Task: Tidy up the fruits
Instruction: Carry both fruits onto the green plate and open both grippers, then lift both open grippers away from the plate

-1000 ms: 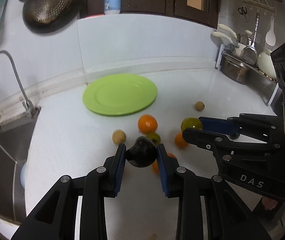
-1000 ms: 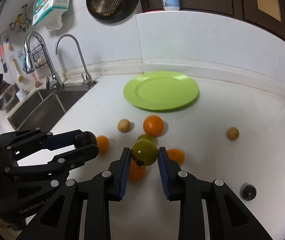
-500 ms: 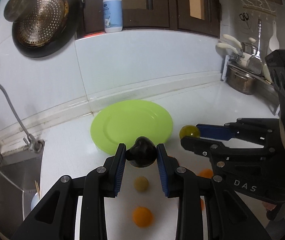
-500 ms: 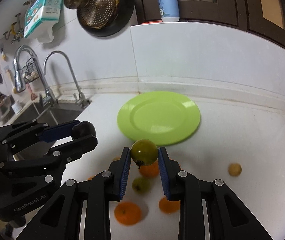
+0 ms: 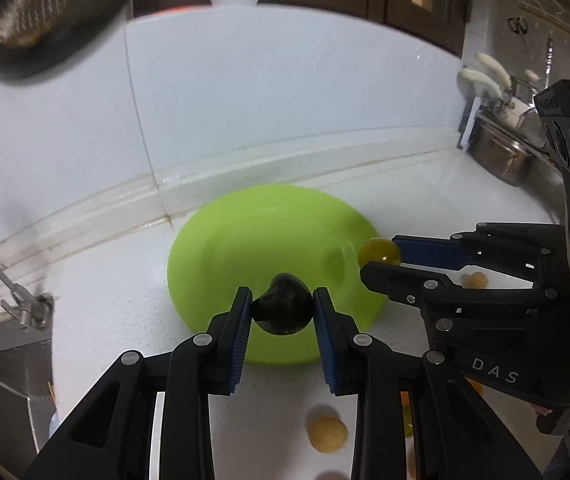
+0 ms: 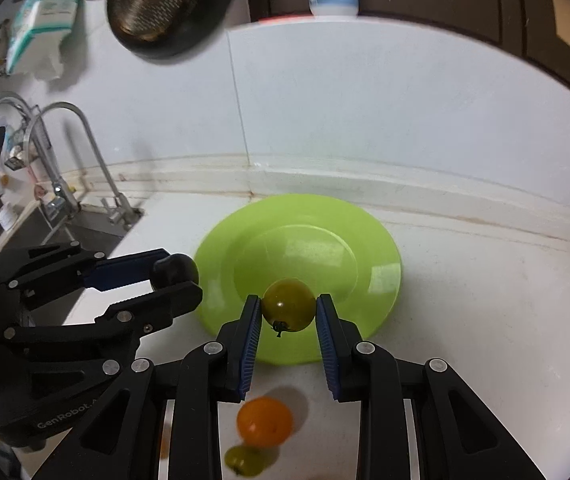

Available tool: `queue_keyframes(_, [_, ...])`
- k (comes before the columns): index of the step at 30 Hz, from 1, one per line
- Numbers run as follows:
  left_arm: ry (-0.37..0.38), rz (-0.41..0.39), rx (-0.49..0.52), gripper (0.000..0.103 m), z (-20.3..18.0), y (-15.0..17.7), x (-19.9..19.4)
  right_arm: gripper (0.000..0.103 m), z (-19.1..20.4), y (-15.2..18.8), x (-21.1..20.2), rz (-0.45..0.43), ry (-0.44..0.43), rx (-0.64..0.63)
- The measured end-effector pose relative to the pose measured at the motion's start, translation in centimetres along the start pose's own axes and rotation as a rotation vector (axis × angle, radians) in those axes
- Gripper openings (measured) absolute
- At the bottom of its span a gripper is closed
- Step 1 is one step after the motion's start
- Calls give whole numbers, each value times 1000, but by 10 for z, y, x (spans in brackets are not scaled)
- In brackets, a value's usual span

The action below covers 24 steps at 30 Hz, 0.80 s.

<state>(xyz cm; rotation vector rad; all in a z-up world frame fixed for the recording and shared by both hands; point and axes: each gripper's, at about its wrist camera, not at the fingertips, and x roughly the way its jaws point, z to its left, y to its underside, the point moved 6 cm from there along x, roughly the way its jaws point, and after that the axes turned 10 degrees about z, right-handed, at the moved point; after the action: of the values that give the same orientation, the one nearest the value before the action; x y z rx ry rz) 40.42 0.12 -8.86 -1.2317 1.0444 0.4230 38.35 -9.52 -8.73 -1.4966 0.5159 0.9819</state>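
My left gripper is shut on a dark, nearly black fruit and hangs over the near edge of the lime-green plate. My right gripper is shut on a yellow-green tomato with its stem down, over the plate's near side. Each gripper shows in the other's view: the right gripper with its tomato at the plate's right rim, the left gripper with its dark fruit at the left rim. The plate holds nothing.
Loose fruit lies on the white counter behind the grippers: an orange, a small green tomato, a tan round fruit and another. A sink with taps is at the left, a dish rack at the right, the tiled wall behind.
Both grippers have moved forward over the counter toward the plate, carrying their fruit. The loose fruit has dropped to the bottom of both views and the plate now lies under the fingertips.
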Motion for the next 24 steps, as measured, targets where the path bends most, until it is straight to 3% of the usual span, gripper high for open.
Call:
queue_keyframes(7, [28,58,-4,31,8,2,29,29,-7,3,37,84,0,21])
queue_keyframes(15, [42,93,6,31,13,3,46,29,-7,5,52,111,8,24])
queue_keyframes(19, [44,104,-11,45,19,5,47,34,-10,3,55,115,37,40])
queue_keyframes(24, [12,87,-21,52,22,7,33,35,-13,7,47,106,55,60])
